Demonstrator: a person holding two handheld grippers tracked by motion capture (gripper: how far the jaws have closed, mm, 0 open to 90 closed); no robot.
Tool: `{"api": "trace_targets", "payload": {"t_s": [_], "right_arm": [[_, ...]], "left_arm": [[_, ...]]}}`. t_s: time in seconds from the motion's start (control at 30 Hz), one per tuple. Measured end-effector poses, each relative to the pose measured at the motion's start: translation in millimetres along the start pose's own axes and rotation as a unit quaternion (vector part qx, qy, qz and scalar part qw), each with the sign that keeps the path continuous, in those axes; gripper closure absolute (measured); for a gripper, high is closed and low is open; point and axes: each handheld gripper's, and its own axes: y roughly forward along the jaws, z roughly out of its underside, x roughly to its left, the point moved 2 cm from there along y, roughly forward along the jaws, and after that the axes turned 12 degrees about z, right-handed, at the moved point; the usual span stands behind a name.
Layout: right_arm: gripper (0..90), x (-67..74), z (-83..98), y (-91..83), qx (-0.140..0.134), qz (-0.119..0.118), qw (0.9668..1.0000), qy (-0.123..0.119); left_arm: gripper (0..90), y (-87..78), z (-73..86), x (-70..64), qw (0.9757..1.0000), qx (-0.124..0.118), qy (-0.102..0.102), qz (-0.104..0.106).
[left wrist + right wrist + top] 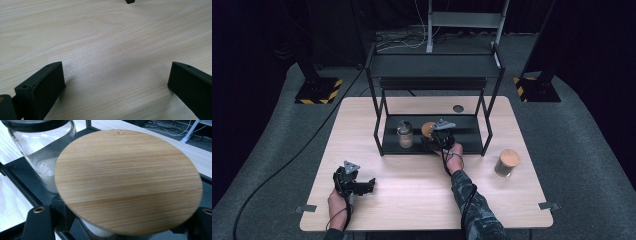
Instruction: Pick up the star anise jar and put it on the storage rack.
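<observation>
The right gripper (438,141) sits just below the middle of the high view, at the front edge of the black metal rack (377,135) on the wooden table (412,190). The right forearm, in a dark patterned sleeve (474,210), runs up from the bottom edge and leans slightly left, with the hand (454,155) wrapped around the gripper's body and the grey three-cornered plate on top. Its jaws are clamped on a jar with a round bamboo lid (428,129), which stands on the rack's lower shelf. In the right gripper view the lid (127,182) spans the centre of the frame, tilted toward the camera, with the two black jaws rising at the lower left and lower right on either side of the jar below it.

Just left of that jar on the same shelf stands a glass jar with a dark lid (405,134), holding a pale powder; it appears in the upper left of the right gripper view (42,157).

The left gripper (354,184) rests low at the lower left of the high view, its hand (337,205) coming in from the bottom edge. In the left gripper view its jaws stand wide apart over bare wood, with nothing between them.

A third jar with a bamboo lid (507,162) stands on the table at right, well apart from the rack.
</observation>
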Motion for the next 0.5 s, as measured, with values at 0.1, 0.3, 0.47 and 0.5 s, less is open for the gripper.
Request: {"api": "trace_targets", "payload": {"t_s": [0.1, 0.3, 0.47, 0.5], "right_arm": [[24.9, 1.5, 1.1, 1.1, 0.002, -0.002, 1.0000, 0.002], [24.9, 5.8, 1.7, 3.6, 0.005, -0.006, 1.0000, -0.002], [24.9, 6.5, 3.8, 5.8, 0.006, -0.008, 0.9999, 0.004], [24.9, 6.5, 3.9, 5.9, 0.005, -0.008, 1.0000, 0.004]], "left_arm": [[0.4, 0.0, 0.0, 0.0, 1.0000, 0.000, 0.000, 0.000], [0.4, 0.0, 0.0, -0.1, 1.0000, 0.000, 0.000, 0.000], [0.4, 0.0, 0.0, 0.0, 1.0000, 0.000, 0.000, 0.000], [0.4, 0.0, 0.0, -0.1, 1.0000, 0.000, 0.000, 0.000]]}}
